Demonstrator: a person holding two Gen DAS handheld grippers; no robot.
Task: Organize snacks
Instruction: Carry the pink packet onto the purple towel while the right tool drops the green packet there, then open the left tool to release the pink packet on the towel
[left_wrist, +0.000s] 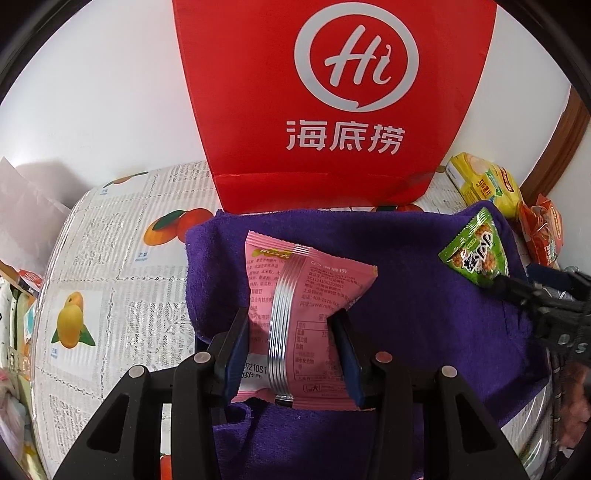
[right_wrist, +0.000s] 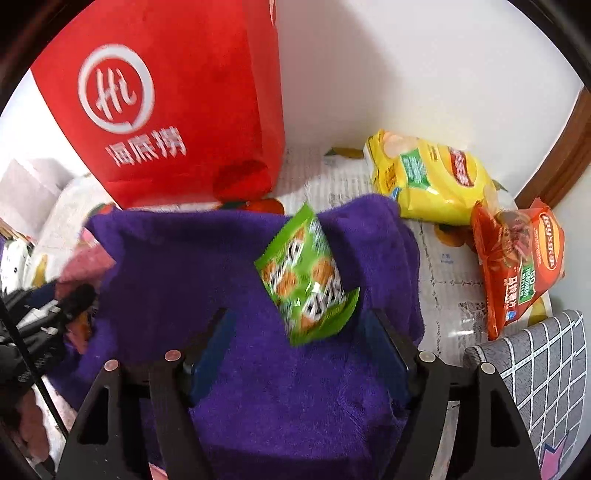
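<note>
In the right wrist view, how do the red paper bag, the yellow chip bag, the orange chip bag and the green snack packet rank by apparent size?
1. red paper bag
2. yellow chip bag
3. orange chip bag and green snack packet: these look alike, and the green one is nearer, so no ranking.

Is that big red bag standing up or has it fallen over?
Standing upright. The red paper bag rests on its flat base on the table behind the purple towel, its printed front facing both cameras. Its top is cropped out.

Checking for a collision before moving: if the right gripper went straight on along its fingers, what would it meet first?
Most likely the green snack packet, lying loose between the open fingers of the right gripper, with the purple towel under it; depth is unclear.
</note>
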